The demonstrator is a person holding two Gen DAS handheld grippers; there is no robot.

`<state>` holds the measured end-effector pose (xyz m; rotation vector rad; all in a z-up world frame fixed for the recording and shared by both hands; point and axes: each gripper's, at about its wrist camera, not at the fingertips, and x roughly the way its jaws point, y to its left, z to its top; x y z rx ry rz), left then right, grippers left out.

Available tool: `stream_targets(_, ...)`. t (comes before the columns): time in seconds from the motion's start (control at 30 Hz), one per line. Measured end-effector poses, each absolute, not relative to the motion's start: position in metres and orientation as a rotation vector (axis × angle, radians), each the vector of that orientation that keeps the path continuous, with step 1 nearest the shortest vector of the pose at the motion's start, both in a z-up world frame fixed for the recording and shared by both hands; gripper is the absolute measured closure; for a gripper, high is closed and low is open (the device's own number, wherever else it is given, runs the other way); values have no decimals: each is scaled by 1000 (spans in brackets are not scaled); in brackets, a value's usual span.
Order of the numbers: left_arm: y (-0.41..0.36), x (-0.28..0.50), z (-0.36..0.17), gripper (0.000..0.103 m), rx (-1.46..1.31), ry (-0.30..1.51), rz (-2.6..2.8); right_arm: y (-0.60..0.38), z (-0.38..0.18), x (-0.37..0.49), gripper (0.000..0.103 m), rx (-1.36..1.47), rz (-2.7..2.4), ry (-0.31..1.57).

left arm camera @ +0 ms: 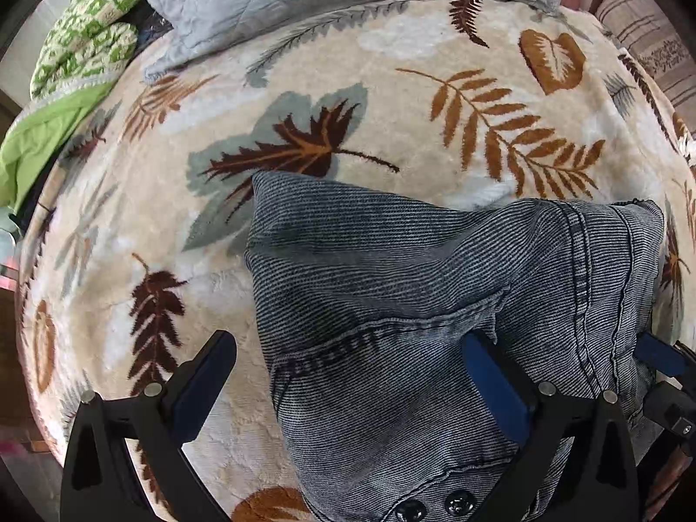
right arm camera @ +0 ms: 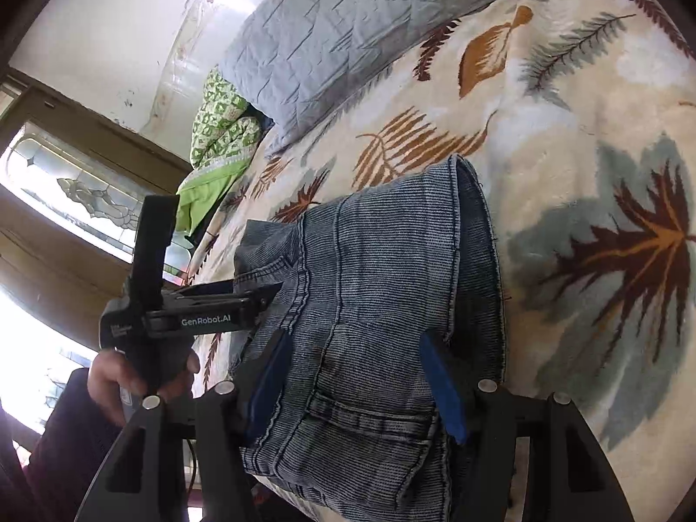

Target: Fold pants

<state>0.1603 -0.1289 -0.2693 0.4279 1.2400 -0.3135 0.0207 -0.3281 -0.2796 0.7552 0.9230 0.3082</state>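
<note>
Reading "GenRobot.AI" on left tongs point(right arm camera: 261, 300), both tongs point(right arm camera: 356, 385) apart, straddling folded jeans point(left arm camera: 391, 282).

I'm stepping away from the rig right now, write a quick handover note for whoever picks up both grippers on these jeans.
Left gripper: open, fingers straddling the waist end of the jeans, no grip.
Right gripper: open, jaws either side of the folded bundle near the back pocket; whether the pads touch the cloth is unclear.
Jeans: lie on the leaf-print blanket, near its front edge, already folded into a compact bundle, hem edge on top at the far end.
Done: the legs have been folded over.
Left: probably one more fold or just smoothing; check that the layers line up.
</note>
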Motion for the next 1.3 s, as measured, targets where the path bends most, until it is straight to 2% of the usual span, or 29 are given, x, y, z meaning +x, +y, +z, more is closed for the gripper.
stream_targets(0.2,-130,139,-252,0,447,1179,-274,-331,-277,19,38,761,309,920)
stream_targets(0.47,-96,95,-217,0,309,1170,-285,-306,-238,3,38,532,343,804)
stream_targets(0.57,-92,81,-212,0,326,1157,-282,-298,-236,3,38,488,349,814)
stream_targets(0.73,-102,63,-229,0,398,1184,-318,-301,-240,3,38,493,318,855)
stream_targets(0.87,-111,57,-244,0,436,1178,-291,-310,-261,9,38,555,306,966)
stream_targets(1.07,-110,70,-254,0,380,1249,-274,-318,-269,6,38,576,350,966)
stream_targets(1.3,-121,65,-257,0,452,1207,-241,-323,-274,4,38,609,374,955)
